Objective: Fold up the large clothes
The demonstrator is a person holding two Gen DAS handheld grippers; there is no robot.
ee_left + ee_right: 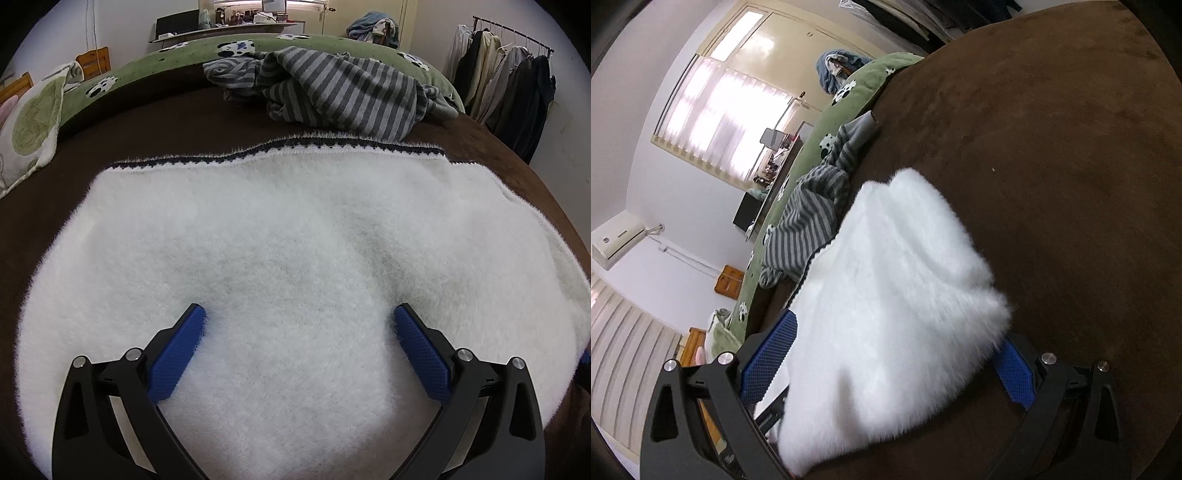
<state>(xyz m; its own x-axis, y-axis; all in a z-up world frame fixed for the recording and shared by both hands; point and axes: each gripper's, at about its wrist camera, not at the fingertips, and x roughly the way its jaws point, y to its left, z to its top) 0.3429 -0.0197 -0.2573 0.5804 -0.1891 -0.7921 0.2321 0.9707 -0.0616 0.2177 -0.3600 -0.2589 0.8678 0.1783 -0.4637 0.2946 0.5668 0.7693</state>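
A white fluffy sweater (288,236) with a dark trim along its far edge lies spread on the brown bedcover (177,122). My left gripper (299,317) is open just above the sweater's near part, blue pads (177,354) wide apart, holding nothing. In the right wrist view, tilted sideways, a thick fold of the same sweater (897,288) lies between the wide-open jaws of my right gripper (897,332). The right pad (1015,373) is partly hidden by the fluff. Whether the pads press the fabric I cannot tell.
A grey striped garment (332,88) lies crumpled behind the sweater, against a green paw-print blanket (155,66). A pillow (33,125) lies at the left. A clothes rack with hanging jackets (506,81) stands at the right. Bare brown bedcover (1071,147) spreads beside the sweater.
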